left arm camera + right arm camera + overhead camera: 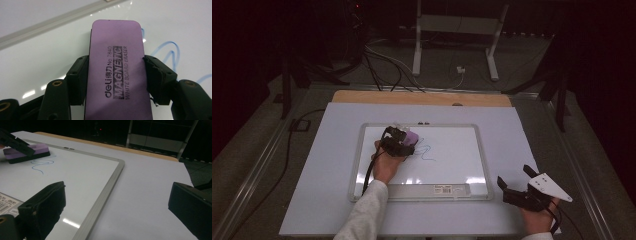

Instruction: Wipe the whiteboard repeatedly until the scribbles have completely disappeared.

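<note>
- The left hand-held gripper (404, 141) is clamped on a purple eraser (117, 70); in the left gripper view both black pads press against the eraser's long sides, with the printed label facing up.
- The eraser (410, 136) rests on the whiteboard (452, 167) in the high view, at about 11 o'clock from the board's centre and close to the top frame edge.
- The blue marker scribble (426, 150) lies just beside the eraser, at its 4 o'clock in the high view; in the left gripper view part of the line (166, 48) shows at 2 o'clock from the eraser.
- In the right gripper view the eraser (27, 151) sits at 10 o'clock, with the scribble (41, 165) directly below it on the board surface.
- The right hand-held gripper (518, 182) stands wide with nothing between its jaws. It rests over the desk (327, 195) at 4 o'clock from the board, well apart from the eraser.
- Board edges: the aluminium frame (105, 195) runs between the right gripper's two jaws in the right gripper view, and the rounded corner sits at 12 o'clock.
- Open room: the board surface from centre toward 3 o'clock and 6 o'clock is unmarked white. A bare strip of desk surrounds the frame on all sides and is widest at 9 o'clock.
- The desk's far edge at 12 o'clock shows a wooden strip (422, 98); beyond it are the floor cables (382, 65) and a white stand (457, 30).
</note>
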{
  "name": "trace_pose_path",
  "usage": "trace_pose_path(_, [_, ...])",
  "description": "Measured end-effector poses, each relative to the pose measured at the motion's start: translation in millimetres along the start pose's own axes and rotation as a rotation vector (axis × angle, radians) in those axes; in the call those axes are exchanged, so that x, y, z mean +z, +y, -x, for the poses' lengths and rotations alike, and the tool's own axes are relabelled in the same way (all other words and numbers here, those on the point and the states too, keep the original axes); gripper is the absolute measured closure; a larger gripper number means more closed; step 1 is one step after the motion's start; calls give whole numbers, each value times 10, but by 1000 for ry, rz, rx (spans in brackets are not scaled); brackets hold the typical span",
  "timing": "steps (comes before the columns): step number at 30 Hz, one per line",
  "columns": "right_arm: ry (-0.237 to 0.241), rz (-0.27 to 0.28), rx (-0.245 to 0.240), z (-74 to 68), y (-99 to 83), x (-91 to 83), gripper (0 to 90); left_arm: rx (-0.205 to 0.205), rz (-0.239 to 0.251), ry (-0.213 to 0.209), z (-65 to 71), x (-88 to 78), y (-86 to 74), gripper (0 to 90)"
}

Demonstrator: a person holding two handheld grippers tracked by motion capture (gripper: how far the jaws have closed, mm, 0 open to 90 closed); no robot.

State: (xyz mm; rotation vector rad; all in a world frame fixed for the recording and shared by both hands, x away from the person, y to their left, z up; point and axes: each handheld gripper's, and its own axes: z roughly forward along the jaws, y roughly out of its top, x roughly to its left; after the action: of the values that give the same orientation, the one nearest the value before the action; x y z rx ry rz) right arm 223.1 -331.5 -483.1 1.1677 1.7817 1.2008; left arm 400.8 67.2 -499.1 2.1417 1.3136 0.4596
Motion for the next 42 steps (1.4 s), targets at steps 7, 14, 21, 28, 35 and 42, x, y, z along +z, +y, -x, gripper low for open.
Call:
trace_pose_path(7, [-1,0,2,5,1,-2,17,-26,17,35,-29,83,70,418])
trace_pose_path(14, [-2,1,3,8,0,-5,17,64,-1,-6,143,-20,-24,419])
trace_pose_path(21, [0,-2,1,-2,-1,-4,17,79,-15,3,97,-54,-47,418])
trace_pose_path(28, [-2,-3,6,7,-3,-1,17,20,-7,26,-2,95,104,417])
trace_pose_path(35, [0,-5,4,5,-3,7,17,40,8,2,157,130,123,417])
trace_pose_path(42, [-4,-3,6,7,-2,-3,17,89,23,-59,349,24,-20,418])
